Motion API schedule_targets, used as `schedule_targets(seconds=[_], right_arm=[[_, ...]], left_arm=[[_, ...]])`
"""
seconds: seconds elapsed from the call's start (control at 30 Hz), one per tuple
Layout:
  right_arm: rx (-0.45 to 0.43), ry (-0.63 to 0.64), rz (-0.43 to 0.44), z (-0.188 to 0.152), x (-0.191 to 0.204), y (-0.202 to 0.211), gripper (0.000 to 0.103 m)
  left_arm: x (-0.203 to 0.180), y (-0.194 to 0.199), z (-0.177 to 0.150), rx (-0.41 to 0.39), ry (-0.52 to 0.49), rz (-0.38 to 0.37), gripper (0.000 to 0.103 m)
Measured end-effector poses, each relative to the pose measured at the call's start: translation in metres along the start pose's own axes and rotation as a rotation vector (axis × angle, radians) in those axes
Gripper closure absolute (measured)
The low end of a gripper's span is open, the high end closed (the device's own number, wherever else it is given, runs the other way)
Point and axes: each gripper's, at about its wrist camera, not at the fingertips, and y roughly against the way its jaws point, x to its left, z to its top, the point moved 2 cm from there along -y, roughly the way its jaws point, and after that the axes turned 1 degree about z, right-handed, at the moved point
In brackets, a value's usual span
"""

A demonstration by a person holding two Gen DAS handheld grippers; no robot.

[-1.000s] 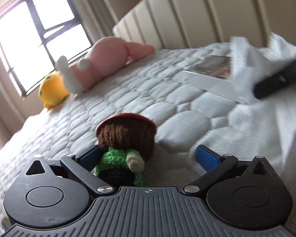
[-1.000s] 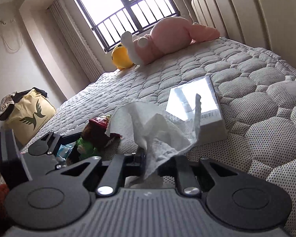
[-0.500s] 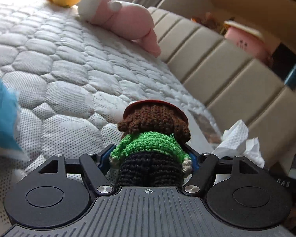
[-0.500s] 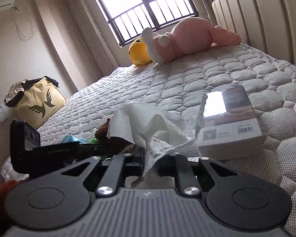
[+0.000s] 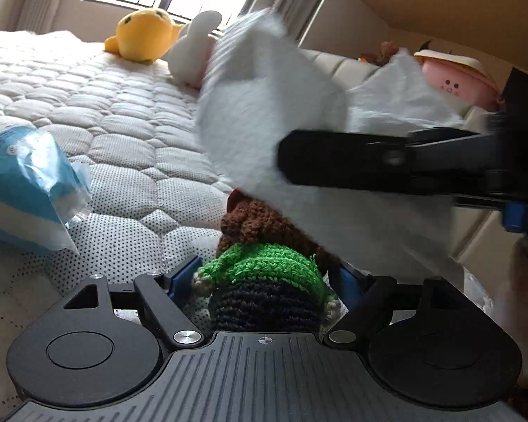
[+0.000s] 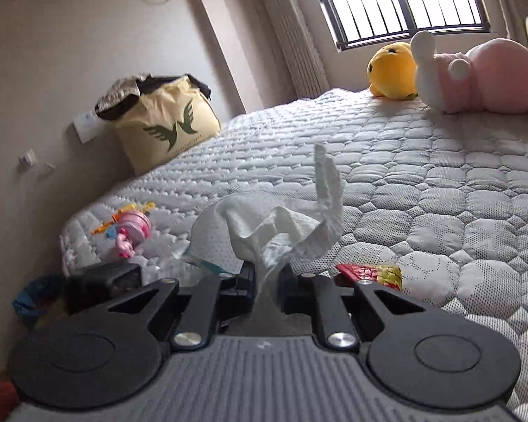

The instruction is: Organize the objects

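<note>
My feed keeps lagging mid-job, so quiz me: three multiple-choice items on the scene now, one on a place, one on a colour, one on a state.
1. Where does the round yellow plush toy lie?
A. on the floor
B. on the quilted mattress near the window
C. in the yellow bag

2. What colour is the crocheted doll's sweater?
A. green
B. red
C. white

3. What does the right tool hold?
A. nothing
B. a box
C. a crumpled white tissue

Key: 1 B, it lies beside the pink plush below the window; 2 A, green yarn shows between the left tool's fingers; 3 C, the tissue is pinched there.
</note>
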Motion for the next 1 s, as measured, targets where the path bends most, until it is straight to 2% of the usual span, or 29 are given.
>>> schedule_targets(seconds=[0.1, 0.3, 0.33, 0.37, 0.43, 0.53, 0.6, 0.63, 0.67, 0.7, 0.73, 0.87, 0.9, 0.93, 1.0], right_arm=[[0.029, 0.009, -0.081, -0.006, -0.012, -0.007, 0.088], [-0.006, -0.009, -0.131, -0.022, -0.025, 0.024, 0.086], [-0.008, -0.001, -0.144, -0.023, -0.025, 0.028, 0.080], [-0.010, 0.008, -0.158, -0.025, -0.024, 0.031, 0.065], [-0.016, 0.036, -0.186, -0.028, -0.020, 0.036, 0.052], [-0.022, 0.117, -0.292, -0.034, -0.015, 0.040, 0.044], [-0.032, 0.107, -0.317, -0.037, -0.018, 0.044, 0.048], [-0.038, 0.091, -0.322, -0.038, -0.021, 0.046, 0.060], [-0.043, 0.069, -0.323, -0.039, -0.024, 0.049, 0.080], [-0.043, 0.044, -0.323, -0.041, -0.029, 0.051, 0.088], [-0.039, 0.030, -0.334, -0.044, -0.034, 0.052, 0.092], [-0.014, -0.012, -0.393, -0.058, -0.053, 0.057, 0.092], [-0.011, -0.023, -0.400, -0.061, -0.056, 0.058, 0.092], [-0.012, -0.035, -0.400, -0.064, -0.059, 0.061, 0.092], [-0.017, -0.070, -0.366, -0.068, -0.062, 0.066, 0.092]], left_arm=[[-0.004, -0.001, -0.001, -0.002, -0.021, 0.006, 0.017], [-0.010, -0.003, -0.004, 0.008, -0.050, 0.005, 0.012], [-0.010, -0.004, -0.004, 0.007, -0.057, 0.008, 0.012], [-0.011, -0.005, -0.005, 0.006, -0.059, 0.009, 0.012], [-0.008, -0.005, -0.005, 0.006, -0.048, 0.002, 0.011], [-0.004, -0.006, -0.005, 0.005, -0.029, -0.011, 0.011], [-0.002, -0.007, -0.004, 0.003, -0.023, -0.015, 0.011], [-0.001, -0.007, -0.003, 0.001, -0.012, -0.019, 0.011], [0.001, -0.006, -0.001, -0.002, 0.009, -0.028, 0.011], [0.003, -0.005, 0.000, -0.005, 0.030, -0.036, 0.011], [0.007, -0.004, 0.003, -0.006, 0.059, -0.051, 0.011], [0.023, -0.002, 0.016, 0.016, 0.250, -0.192, 0.019], [0.026, -0.002, 0.020, 0.018, 0.298, -0.231, 0.025], [0.028, -0.002, 0.024, 0.020, 0.348, -0.281, 0.029], [0.032, -0.002, 0.030, 0.019, 0.426, -0.352, 0.030]])
